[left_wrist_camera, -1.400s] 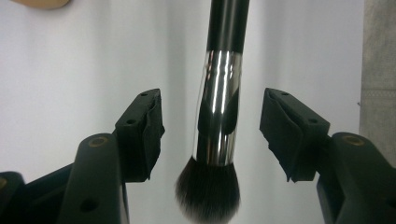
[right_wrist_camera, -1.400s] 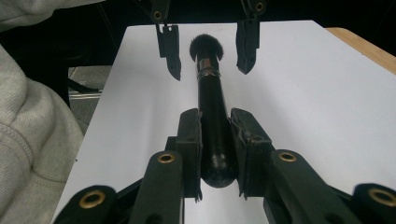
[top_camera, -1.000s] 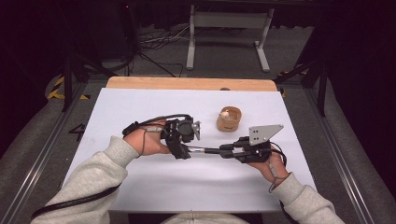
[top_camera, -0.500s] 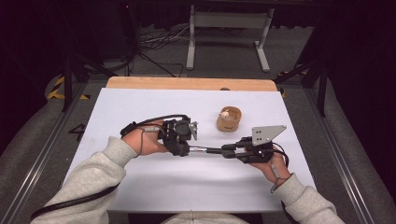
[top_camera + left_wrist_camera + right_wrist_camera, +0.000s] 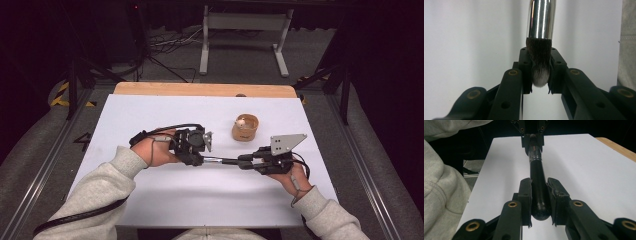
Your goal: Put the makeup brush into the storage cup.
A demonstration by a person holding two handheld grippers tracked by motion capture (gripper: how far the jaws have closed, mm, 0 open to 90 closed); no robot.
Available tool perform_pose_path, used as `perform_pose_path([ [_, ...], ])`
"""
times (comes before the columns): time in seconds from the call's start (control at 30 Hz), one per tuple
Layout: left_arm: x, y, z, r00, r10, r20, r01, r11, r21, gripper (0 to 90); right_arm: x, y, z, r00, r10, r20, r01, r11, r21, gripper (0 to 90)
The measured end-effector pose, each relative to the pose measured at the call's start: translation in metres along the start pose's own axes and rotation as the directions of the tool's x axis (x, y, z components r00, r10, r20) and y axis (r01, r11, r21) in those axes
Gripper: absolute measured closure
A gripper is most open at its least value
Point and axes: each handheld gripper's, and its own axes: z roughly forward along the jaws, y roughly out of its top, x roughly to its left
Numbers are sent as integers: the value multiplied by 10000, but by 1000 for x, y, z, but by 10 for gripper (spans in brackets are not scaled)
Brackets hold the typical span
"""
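A makeup brush (image 5: 220, 160) with a black handle, a silver ferrule (image 5: 541, 20) and dark, white-tipped bristles hangs level just above the white table (image 5: 150, 200), spanning the gap between both grippers. My left gripper (image 5: 199, 158) is shut on the bristle end; in the left gripper view its gripper (image 5: 539, 65) squeezes the tuft. My right gripper (image 5: 245, 162) is shut on the rounded butt of the handle (image 5: 536, 167), seen between its jaws (image 5: 539, 192). At the top of the right gripper view the other gripper (image 5: 532, 140) clamps the far end.
A small round wooden cup (image 5: 245, 127) with something pale inside stands just beyond the brush, right of centre. The table's wooden far edge (image 5: 200, 89) runs along the back. Grey sleeves (image 5: 95, 185) come in from the bottom. A metal stand (image 5: 245, 30) is on the floor behind.
Hardly anything differs: both grippers keep their hold on the brush, and the left hand has drifted slightly to the left.
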Motion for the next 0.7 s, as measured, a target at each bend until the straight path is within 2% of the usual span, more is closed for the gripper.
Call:
perform_pose_path([
  [0.13, 0, 1, 0, 9999, 73, 84, -73, 9999, 77, 775, -1, 0, 0, 10000, 65, -51, -65, 9999, 88, 735],
  [0.2, 1, 1, 1, 9999, 118, 10, -118, 9998, 132, 777, -1, 1, 2, 9996, 280, 69, -284, 9981, 545, 659],
  [0.37, 0, 2, 2, 9998, 160, 73, -162, 9996, 249, 779, 2, 7, 6, 9992, 297, 263, -327, 9918, 1232, 544],
  [0.47, 0, 4, 3, 9997, 208, 88, -210, 9992, 340, 779, 2, 17, 8, 9980, 424, 477, -505, 9816, 1843, 459],
  [0.57, 0, 6, 3, 9997, 234, 93, -238, 9988, 435, 778, 2, 34, 9, 9974, 317, 650, -473, 9658, 2550, 443],
  [0.6, 0, 6, 3, 9997, 234, 93, -238, 9988, 435, 778, 2, 34, 9, 9974, 317, 650, -473, 9658, 2550, 443],
  [0.7, 0, 7, 4, 9996, 261, 63, -264, 9984, 507, 778, 2, 47, 11, 9973, 193, 704, -401, 9507, 3075, 439],
])
